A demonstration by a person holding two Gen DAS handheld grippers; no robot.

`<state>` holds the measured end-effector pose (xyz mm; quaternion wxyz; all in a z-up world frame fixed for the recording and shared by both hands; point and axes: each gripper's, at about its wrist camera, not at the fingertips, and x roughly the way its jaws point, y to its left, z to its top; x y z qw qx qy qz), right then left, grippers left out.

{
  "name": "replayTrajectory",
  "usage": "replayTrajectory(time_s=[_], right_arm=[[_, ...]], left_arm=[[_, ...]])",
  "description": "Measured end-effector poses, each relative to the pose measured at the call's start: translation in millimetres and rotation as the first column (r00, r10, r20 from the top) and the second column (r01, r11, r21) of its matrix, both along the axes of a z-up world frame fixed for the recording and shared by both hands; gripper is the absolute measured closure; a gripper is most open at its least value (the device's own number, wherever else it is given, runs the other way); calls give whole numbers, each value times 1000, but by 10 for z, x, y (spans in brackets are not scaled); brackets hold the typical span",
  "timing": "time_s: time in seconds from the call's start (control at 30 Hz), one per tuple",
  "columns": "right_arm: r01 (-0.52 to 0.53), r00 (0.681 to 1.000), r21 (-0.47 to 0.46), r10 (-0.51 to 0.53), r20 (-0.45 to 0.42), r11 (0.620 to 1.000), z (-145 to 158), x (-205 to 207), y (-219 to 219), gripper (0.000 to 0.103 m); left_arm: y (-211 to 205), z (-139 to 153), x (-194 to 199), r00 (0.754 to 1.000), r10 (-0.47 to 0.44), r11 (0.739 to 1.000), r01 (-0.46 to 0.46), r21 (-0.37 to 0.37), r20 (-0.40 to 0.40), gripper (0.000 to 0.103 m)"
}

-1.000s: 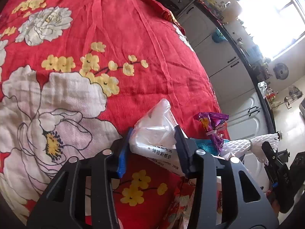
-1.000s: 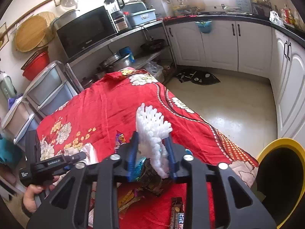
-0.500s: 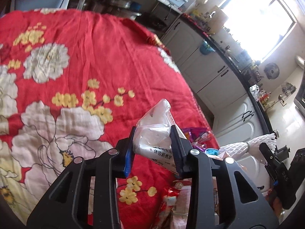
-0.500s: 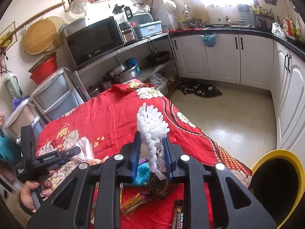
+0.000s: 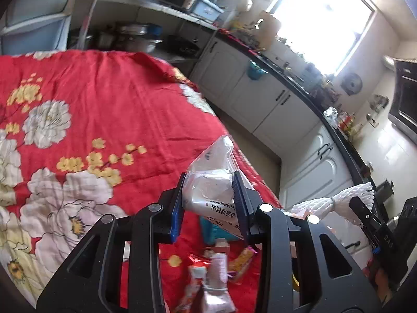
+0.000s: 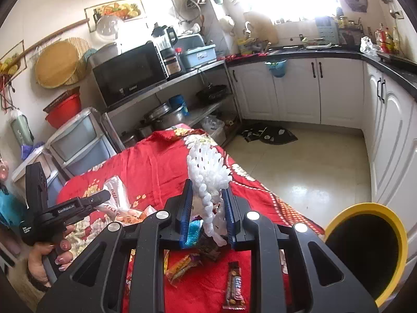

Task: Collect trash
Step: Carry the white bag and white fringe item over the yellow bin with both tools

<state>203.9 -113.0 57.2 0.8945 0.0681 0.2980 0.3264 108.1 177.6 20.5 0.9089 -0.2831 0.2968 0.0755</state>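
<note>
The left tool point(image 5: 208, 198) pinches a clear plastic bag point(image 5: 212, 182); the right tool point(image 6: 207, 211) pinches white foam netting point(image 6: 207, 172), both above the red tabletop point(image 5: 104, 99). Either flimsy piece could slip before reaching the yellow-rimmed bin point(image 6: 365, 250) beside that tabletop.

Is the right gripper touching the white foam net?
Touching. The right wrist view shows the right gripper with both pads pressed on the white foam net, held clear of the red tablecloth.
</note>
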Motion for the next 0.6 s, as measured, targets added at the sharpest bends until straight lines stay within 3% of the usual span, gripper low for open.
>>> replayTrajectory(time_s=[0.6], right_arm=[[148,988,21,-149,47,989,126,-261,-757,81]], left_arm=[[-790,310,248,982,-177,980,169,107,68,76]])
